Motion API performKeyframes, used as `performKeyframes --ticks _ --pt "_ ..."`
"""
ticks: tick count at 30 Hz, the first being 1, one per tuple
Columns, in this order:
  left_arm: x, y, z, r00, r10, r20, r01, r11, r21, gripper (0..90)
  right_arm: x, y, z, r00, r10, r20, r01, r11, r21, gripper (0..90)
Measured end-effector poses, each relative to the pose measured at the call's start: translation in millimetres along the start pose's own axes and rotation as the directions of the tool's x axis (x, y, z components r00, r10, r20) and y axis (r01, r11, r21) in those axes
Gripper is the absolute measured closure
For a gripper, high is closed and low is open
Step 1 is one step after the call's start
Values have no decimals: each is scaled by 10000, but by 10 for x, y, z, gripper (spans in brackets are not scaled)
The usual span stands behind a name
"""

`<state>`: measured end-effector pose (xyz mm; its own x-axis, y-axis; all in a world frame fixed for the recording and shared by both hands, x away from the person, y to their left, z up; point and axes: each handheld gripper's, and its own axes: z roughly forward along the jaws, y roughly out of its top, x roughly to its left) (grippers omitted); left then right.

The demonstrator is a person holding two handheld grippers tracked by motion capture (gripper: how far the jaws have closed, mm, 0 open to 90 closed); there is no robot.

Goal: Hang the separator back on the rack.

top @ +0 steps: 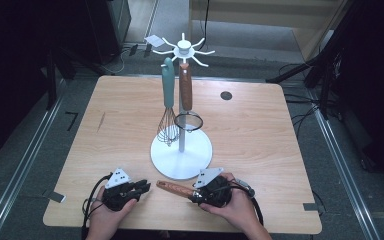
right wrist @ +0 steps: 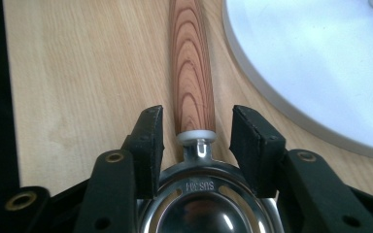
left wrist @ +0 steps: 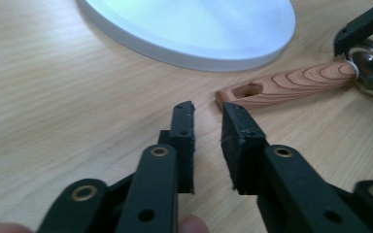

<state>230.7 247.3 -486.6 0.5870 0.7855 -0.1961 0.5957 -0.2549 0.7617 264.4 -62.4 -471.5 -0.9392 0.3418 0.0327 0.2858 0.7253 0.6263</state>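
Overhead, the wooden-handled ladle (top: 176, 188) lies on the bench (top: 260, 135) before the white stand (top: 181, 152), right gripper (top: 198, 194) around its neck. Left gripper (left wrist: 208, 126): slightly parted, empty, near the handle's end. Right gripper view: jaws straddle the neck untouching; close squarely before lifting.

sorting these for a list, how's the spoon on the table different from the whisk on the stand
The spoon lies flat on the table; the whisk hangs upright from the stand. The spoon's handle is wood, the whisk's teal. The spoon ends in a solid metal bowl, the whisk in wire loops. Both are long-handled kitchen tools.
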Motion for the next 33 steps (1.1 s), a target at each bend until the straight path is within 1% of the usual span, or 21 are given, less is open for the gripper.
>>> performKeyframes --ticks 1,2,4,6,7,9,11,13,15,16,17,18,19,21,22,26,29,30,31,32,33 --pt "29 -2 -31 9999 -49 -90 47 9999 -166 700 -9 29 -19 9999 52 -94 -51 9999 137 560" --pt "65 -1 -68 9997 -94 -233 86 9994 -343 660 -13 61 -36 10000 45 -29 -44 9997 259 557" --pt "138 1 -142 9975 -403 -586 364 9972 -659 569 -21 119 -59 10000 1 98 -5 9990 448 564" --pt "216 -2 -209 9936 -715 -876 631 9935 -953 502 -26 164 -64 9998 173 -10 -172 9969 772 622" --pt "254 -7 -240 9912 -767 -1083 657 9927 -1016 462 -25 187 -65 9994 347 -57 -340 9943 1014 637" --pt "325 -21 -289 9869 -1017 -1250 875 9896 -1143 453 -22 222 -62 9994 322 -114 -305 9921 1215 668" --pt "384 -32 -321 9841 -1147 -1355 986 9879 -1199 450 -22 266 -50 9994 275 -211 -240 9883 1507 686" --pt "437 -42 -346 9798 -1327 -1499 1145 9856 -1244 451 -18 303 -31 9998 96 -167 -64 9838 1791 702" --pt "468 -47 -355 9780 -1411 -1536 1219 9843 -1279 453 -15 335 -14 9995 251 -175 -209 9775 2098 702" --pt "474 -48 -356 9768 -1452 -1576 1255 9838 -1283 454 -23 346 -1 9990 332 -304 -258 9758 2172 697" --pt "479 -48 -358 9769 -1443 -1577 1249 9841 -1264 455 -24 358 3 9982 488 -359 -390 9710 2357 709" --pt "481 -49 -355 9764 -1459 -1592 1265 9839 -1263 456 -32 367 12 9983 476 -347 -378 9695 2420 712" --pt "480 -49 -352 9765 -1450 -1597 1258 9842 -1245 458 -30 381 22 9979 604 -235 -527 9667 2504 709" --pt "474 -49 -344 9764 -1464 -1586 1273 9840 -1247 460 -42 398 39 9977 578 -344 -467 9634 2639 708" --pt "473 -48 -343 9770 -1420 -1590 1231 9848 -1227 461 -42 411 50 9975 643 -279 -540 9587 2794 709" --pt "475 -49 -340 9768 -1369 -1645 1182 9859 -1185 461 -58 467 78 9966 822 -71 -774 9613 2645 688" --pt "480 -51 -343 9758 -1433 -1650 1239 9847 -1227 463 -48 488 93 9974 723 -3 -691 9543 2907 666" --pt "482 -51 -345 9757 -1430 -1659 1239 9849 -1206 464 -48 493 100 9981 622 0 -594 9542 2931 670" --pt "483 -51 -345 9755 -1433 -1668 1239 9849 -1209 464 -43 496 106 9974 714 -40 -669 9509 3021 693" --pt "485 -52 -345 9755 -1433 -1669 1241 9850 -1202 464 -52 494 111 9978 662 -91 -600 9479 3130 698" --pt "484 -52 -344 9754 -1437 -1671 1246 9850 -1195 465 -46 494 117 9969 784 -66 -723 9458 3167 694"
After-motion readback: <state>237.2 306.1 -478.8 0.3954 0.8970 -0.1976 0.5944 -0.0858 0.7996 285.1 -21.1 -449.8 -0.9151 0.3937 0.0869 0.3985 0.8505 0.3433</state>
